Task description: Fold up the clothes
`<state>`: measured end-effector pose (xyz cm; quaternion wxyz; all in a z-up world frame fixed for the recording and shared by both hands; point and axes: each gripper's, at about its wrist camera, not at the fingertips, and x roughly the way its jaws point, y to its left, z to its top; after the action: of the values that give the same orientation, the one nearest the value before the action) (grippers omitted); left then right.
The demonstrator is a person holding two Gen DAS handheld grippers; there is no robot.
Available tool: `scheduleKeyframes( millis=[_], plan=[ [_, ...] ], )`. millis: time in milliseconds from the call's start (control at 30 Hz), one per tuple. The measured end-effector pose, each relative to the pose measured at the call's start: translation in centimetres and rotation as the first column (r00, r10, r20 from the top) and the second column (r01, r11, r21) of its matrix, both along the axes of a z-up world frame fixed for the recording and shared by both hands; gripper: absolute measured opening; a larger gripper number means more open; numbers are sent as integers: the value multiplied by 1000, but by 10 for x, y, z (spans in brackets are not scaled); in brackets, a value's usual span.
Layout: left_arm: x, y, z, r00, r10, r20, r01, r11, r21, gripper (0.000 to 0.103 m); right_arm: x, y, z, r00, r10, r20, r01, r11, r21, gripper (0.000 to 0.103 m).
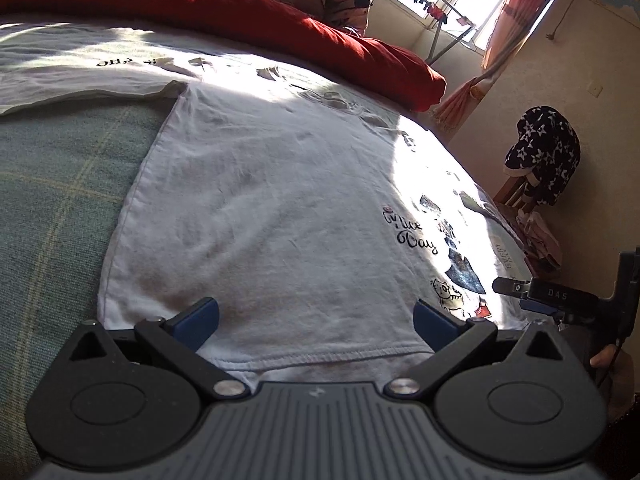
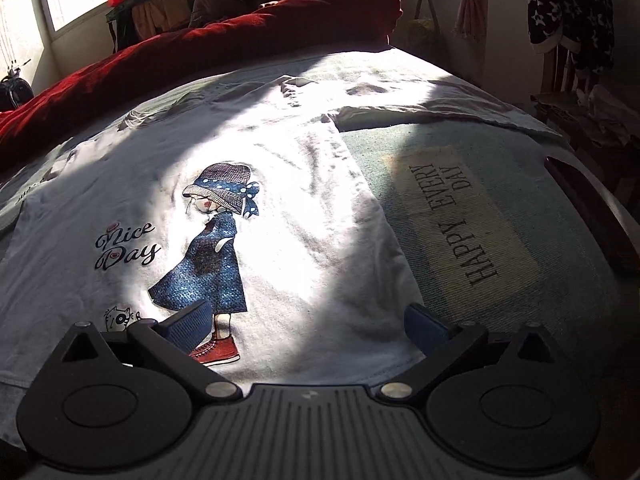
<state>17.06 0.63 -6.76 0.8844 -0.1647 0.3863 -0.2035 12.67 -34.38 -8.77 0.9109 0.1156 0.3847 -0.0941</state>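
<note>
1. Your left gripper (image 1: 316, 320) has its jaws spread wide, holding nothing, and sits low just above the bottom hem of the white T-shirt (image 1: 260, 200).
2. Your right gripper (image 2: 308, 324) is spread wide too and grips nothing — its left finger (image 2: 192, 322) stands over the printed girl's red shoes, its right finger near the shirt's side edge.
3. The T-shirt (image 2: 300, 220) lies flat, front up, on the green checked blanket (image 2: 540, 260), hem toward you and sleeves out to both sides at the far end.
4. Its print shows a girl in a blue dress and hat (image 2: 212, 248), with "Nice Day" lettering (image 2: 124, 246) beside her and a small cat near the hem.
5. A patch of sunlight falls across the shirt's middle.
6. The blanket carries a "HAPPY EVERY DAY" label (image 2: 452, 224) just beside the shirt.
7. A red quilt (image 1: 240, 12) is bunched along the far side of the bed — a person sits behind it.
8. From the left camera you see your right gripper (image 1: 516, 288) at the right edge, over the shirt's edge.
9. A dark star-print garment (image 2: 568, 20) hangs over a chair, well apart from the bed.
</note>
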Motion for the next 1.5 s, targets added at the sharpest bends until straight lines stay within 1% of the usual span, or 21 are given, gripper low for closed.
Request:
scheduleKeyframes(
  millis=[33,133,233,300,367,433,533,633,667,767,900,1000,1067,1133,1233,1267,1300,1333,1367,1433,1500],
  plan=[
    [10,-3,13,1000,-5,13,5,1000,3,102,8,-1,7,999,20,28,-20,1000,0,103],
    [50,-19,49,999,-26,38,26,1000,5,102,54,4,27,981,151,122,-152,988,-2,103],
    [98,-46,78,997,-67,40,67,998,3,102,108,10,37,964,220,147,-221,975,-15,103],
    [134,-70,87,993,-109,34,109,994,0,102,136,8,36,957,242,158,-241,970,-25,103],
    [180,-104,89,987,-160,15,160,987,-1,102,155,2,29,958,248,143,-248,969,-13,103],
    [216,-135,85,977,-211,-10,211,977,-9,102,166,-6,13,961,250,114,-253,968,7,103],
    [276,-186,66,963,-261,-69,258,965,-52,102,173,-13,-6,956,287,58,-289,957,27,103],
    [324,-225,39,947,-293,-128,281,954,-107,102,172,-14,-8,940,330,81,-334,942,40,103],
    [338,-237,29,943,-298,-146,282,952,-120,102,172,-14,-9,934,348,83,-353,934,58,103],
    [370,-261,5,945,-277,-171,261,959,-112,102,171,-13,-12,927,365,88,-371,927,55,103],
    [398,-273,-22,948,-248,-199,232,967,-103,102,169,-13,-15,923,372,97,-378,924,56,103],
    [410,-272,-34,968,-190,-165,178,980,-83,102,168,-14,-16,923,370,109,-378,924,60,103],
    [416,-268,-37,980,-150,-128,141,987,-77,102,167,-15,-16,924,366,115,-374,925,67,103],
    [421,-267,-37,983,-128,-132,118,990,-82,102,167,-17,-17,925,361,121,-371,925,76,103],
    [417,-275,-24,983,-136,-121,131,990,-46,102,166,-17,-17,925,357,125,-369,926,81,103],
    [413,-278,-18,980,-162,-113,156,986,-56,102,166,-18,-17,926,357,126,-368,926,81,103],
    [408,-281,-14,973,-202,-114,192,977,-88,102,166,-17,-17,926,356,127,-367,927,80,103],
    [404,-286,-11,959,-254,-123,239,963,-123,102,166,-17,-17,926,356,127,-367,927,79,103],
    [401,-292,-10,945,-295,-139,278,951,-133,102,166,-17,-17,926,356,127,-367,927,79,103],
    [395,-306,-14,924,-340,-177,327,940,-99,102,166,-17,-18,926,355,128,-366,927,79,103],
    [397,-318,-22,922,-335,-192,334,942,-41,102,168,-17,-18,926,354,130,-366,927,81,103]
  ],
)
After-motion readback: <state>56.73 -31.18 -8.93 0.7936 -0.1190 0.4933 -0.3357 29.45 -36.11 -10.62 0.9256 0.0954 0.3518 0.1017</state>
